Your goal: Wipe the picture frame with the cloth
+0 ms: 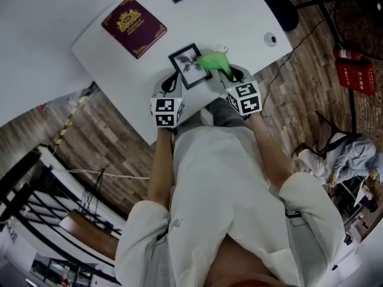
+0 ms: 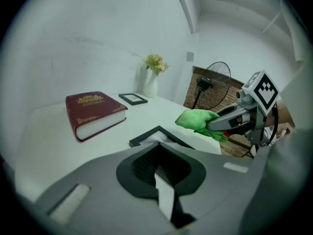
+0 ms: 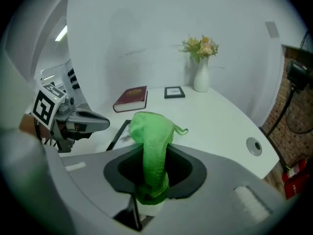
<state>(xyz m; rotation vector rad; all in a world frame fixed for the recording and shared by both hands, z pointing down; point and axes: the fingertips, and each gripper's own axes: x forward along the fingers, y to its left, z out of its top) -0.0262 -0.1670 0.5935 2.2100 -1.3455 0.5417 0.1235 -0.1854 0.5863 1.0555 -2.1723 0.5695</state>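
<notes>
**Frame and cloth: handling assessment**

Left gripper (image 1: 172, 84): the jaws look drawn together, with nothing visible between them. The tip sits at the frame's 8 o'clock edge. No view shows whether it presses on that edge or only lies beside it.

Frame (image 1: 190, 65): it lies flat near the table's (image 1: 239, 17) front edge, at the person's 12 o'clock, with a book (image 1: 133, 27) at its 10 o'clock. It is a thin black border around a pale print. I judge it light, rigid and likely glazed, so it would skate on the smooth top under a sideways rub. It is best steadied by pressing down on the border, or by pinching an outer edge. Keep off the centre pane, which could crack or smear.

Cloth (image 1: 211, 61): the green cloth is soft and limp. Its free end is bunched over the frame's 2 o'clock corner. It drapes and folds readily, so a short grip gives firmer wiping pressure.

Right gripper (image 1: 230, 76): the jaws are clamped on the cloth's lower end, and the rest of the cloth stands forward of the tips.
</notes>
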